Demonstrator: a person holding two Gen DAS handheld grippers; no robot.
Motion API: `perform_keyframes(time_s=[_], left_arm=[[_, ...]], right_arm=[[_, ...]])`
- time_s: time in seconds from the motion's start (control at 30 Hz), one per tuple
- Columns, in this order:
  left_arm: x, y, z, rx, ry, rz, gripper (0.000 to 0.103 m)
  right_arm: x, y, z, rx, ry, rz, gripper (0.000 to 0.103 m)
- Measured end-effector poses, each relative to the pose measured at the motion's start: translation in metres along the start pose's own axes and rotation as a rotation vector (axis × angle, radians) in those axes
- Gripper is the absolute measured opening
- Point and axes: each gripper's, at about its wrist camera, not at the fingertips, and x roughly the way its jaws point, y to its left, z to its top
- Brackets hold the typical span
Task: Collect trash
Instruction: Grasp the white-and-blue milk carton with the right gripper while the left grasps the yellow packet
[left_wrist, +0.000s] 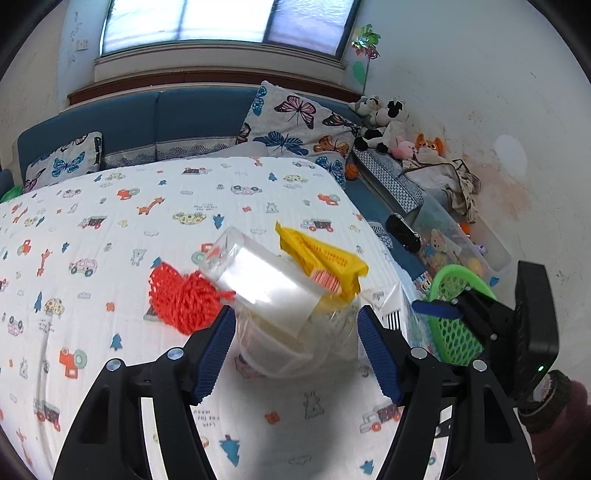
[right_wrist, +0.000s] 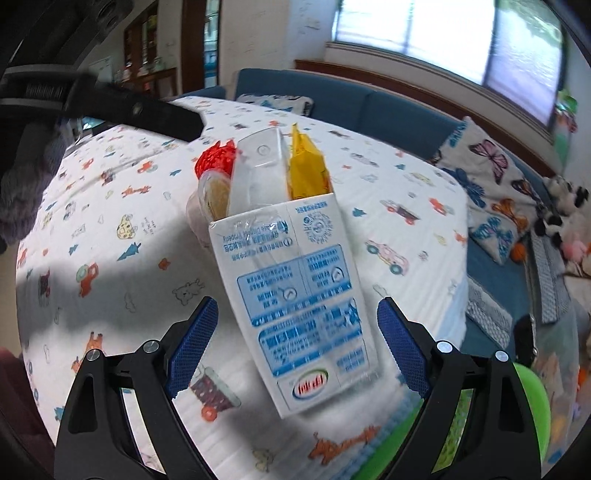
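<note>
Trash lies on a bed with a cartoon-print sheet. In the left wrist view a clear plastic box, a clear cup, a yellow wrapper and red netting lie together. My left gripper is open, its jaws on either side of the clear cup. In the right wrist view a white and blue milk carton lies in front of the same pile: the clear box, the yellow wrapper, the red netting. My right gripper is open around the carton's near end.
A green mesh basket sits at the bed's right edge by the right gripper's body. Butterfly pillows, a blue sofa back, plush toys and a clear toy bin stand beyond.
</note>
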Motion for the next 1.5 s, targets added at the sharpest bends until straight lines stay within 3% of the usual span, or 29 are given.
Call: perform_keyframes(time_s=[0.27,0.43,0.63,0.97,1.17,1.33,1.5], left_arm=[[0.018,-0.009,0.016,0.016,0.021,-0.020,0.066],[0.029,-0.018,0.022,0.032,0.032,-0.037,0.065],[0.038,-0.037,0.026,0.086,0.036,-0.052,0.060],[0.062,-0.051,0.027,0.120,0.063,-0.005,0.054],[0.077,-0.053,0.028,0.101,0.079,0.062,0.043],[0.085,-0.047,0.028,0.052,0.099,0.069,0.027],[0.082,-0.046,0.026,0.035,0.090,0.054,0.019]], right_arm=[[0.015,-0.002,0.003,-0.020,0.010,0.040,0.088],[0.013,-0.001,0.002,-0.003,0.006,0.040,0.079],[-0.009,-0.004,-0.002,0.056,-0.037,0.014,0.079],[-0.060,-0.017,-0.024,0.171,-0.085,-0.063,0.079],[-0.083,-0.019,-0.039,0.215,-0.107,-0.093,0.079],[-0.096,-0.017,-0.050,0.248,-0.115,-0.117,0.079],[-0.104,-0.019,-0.060,0.290,-0.124,-0.137,0.079]])
